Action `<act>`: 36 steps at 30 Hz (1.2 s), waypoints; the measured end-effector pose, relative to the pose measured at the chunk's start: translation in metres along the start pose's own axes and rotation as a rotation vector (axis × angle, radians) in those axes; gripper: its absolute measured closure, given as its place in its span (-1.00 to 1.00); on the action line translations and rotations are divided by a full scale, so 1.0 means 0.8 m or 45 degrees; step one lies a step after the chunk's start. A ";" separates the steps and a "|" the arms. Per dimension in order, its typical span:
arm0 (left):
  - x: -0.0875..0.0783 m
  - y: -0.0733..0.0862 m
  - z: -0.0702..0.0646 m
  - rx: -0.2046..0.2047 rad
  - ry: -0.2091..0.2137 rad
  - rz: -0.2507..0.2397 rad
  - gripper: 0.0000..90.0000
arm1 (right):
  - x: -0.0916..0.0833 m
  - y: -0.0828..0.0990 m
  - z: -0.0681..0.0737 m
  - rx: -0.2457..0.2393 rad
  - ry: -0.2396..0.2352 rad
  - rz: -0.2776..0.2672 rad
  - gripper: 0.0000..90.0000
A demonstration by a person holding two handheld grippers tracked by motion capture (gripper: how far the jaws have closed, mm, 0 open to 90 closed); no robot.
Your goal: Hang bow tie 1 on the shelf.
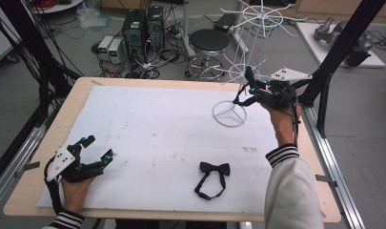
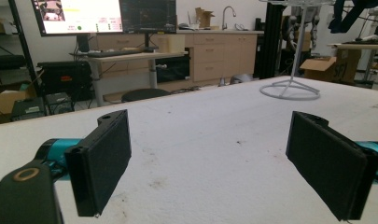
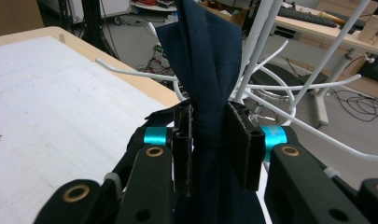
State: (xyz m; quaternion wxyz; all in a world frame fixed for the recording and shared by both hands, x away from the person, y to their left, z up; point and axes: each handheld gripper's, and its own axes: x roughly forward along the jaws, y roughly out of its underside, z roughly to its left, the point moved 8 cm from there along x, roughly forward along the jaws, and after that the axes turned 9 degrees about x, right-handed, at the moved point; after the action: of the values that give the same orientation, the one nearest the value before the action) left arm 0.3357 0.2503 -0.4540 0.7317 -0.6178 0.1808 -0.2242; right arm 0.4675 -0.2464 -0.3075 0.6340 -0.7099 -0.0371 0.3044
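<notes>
Dark blue cloth point(image 3: 207, 79), folded into a narrow bunch, sits between the jaws of the right gripper point(image 3: 210, 147) in the right gripper view, running from the bottom centre of the frame up past the top edge. Jaws narrow, one pad on each side of the bunch; contact looks light, and whether they still press I cannot tell for certain. Behind the cloth: white wire rack point(image 3: 289, 88) with thin arms spreading to left and right.

High view: right gripper point(image 1: 250, 86) at upper right of the frame, raised, just beside the wire rack point(image 1: 250, 52), whose round base stands on the white table cover point(image 1: 157, 129). Cloth is too small to make out there.

Left gripper point(image 1: 97, 150) at lower left of the high view, resting low over the cover, well apart from the rack. Jaws wide, nothing between them; the left gripper view shows both black pads point(image 2: 105, 158) with bare cover between.

Black bow tie point(image 1: 213, 176) lies flat at lower centre of the high view, untouched, between the two forearms.
</notes>
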 end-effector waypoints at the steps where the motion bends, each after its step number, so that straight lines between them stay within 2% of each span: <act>1: 0.000 0.000 0.000 0.000 0.001 0.001 -0.68 | 0.000 0.000 0.000 0.001 -0.002 -0.001 0.50; 5: 0.000 0.000 0.000 0.001 0.000 0.001 -0.68 | 0.000 0.001 -0.001 -0.010 0.006 0.002 0.41; 18: 0.000 0.000 0.000 0.001 0.001 0.001 -0.68 | -0.006 -0.005 -0.002 -0.032 0.021 -0.005 0.29; 21: 0.000 0.000 0.000 0.001 -0.001 0.001 -0.68 | -0.009 -0.005 -0.002 -0.029 0.034 -0.008 0.15; 23: 0.000 0.000 0.000 0.000 0.001 0.000 -0.68 | -0.011 -0.005 -0.003 -0.016 0.060 -0.013 -0.13; 24: 0.000 0.000 0.000 0.000 0.001 0.000 -0.68 | -0.011 -0.005 -0.003 -0.016 0.060 -0.013 -0.13; 25: 0.000 0.000 0.000 0.000 0.002 0.000 -0.68 | -0.015 -0.007 -0.003 0.009 0.060 -0.029 -0.34; 27: 0.000 0.000 0.000 -0.001 0.003 -0.001 -0.68 | -0.021 -0.010 -0.002 0.035 0.044 -0.058 -0.56; 30: 0.000 0.000 0.000 -0.002 0.003 -0.002 -0.68 | -0.035 -0.012 0.003 0.041 0.033 -0.092 -0.71; 31: 0.000 0.000 0.000 -0.002 0.003 -0.002 -0.68 | -0.035 -0.012 0.003 0.041 0.033 -0.092 -0.71; 33: -0.001 0.000 0.000 -0.004 0.002 -0.004 -0.68 | -0.051 -0.010 0.008 0.053 -0.003 -0.130 -0.73; 36: -0.001 0.000 0.000 -0.008 0.005 -0.006 -0.68 | -0.064 -0.005 0.007 0.075 -0.025 -0.144 -0.73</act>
State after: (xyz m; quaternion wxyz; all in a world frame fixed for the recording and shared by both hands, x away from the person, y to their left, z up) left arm 0.3351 0.2506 -0.4538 0.7288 -0.6201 0.1816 -0.2265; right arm 0.4246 -0.2628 -0.2844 0.6704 -0.6847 -0.0744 0.2760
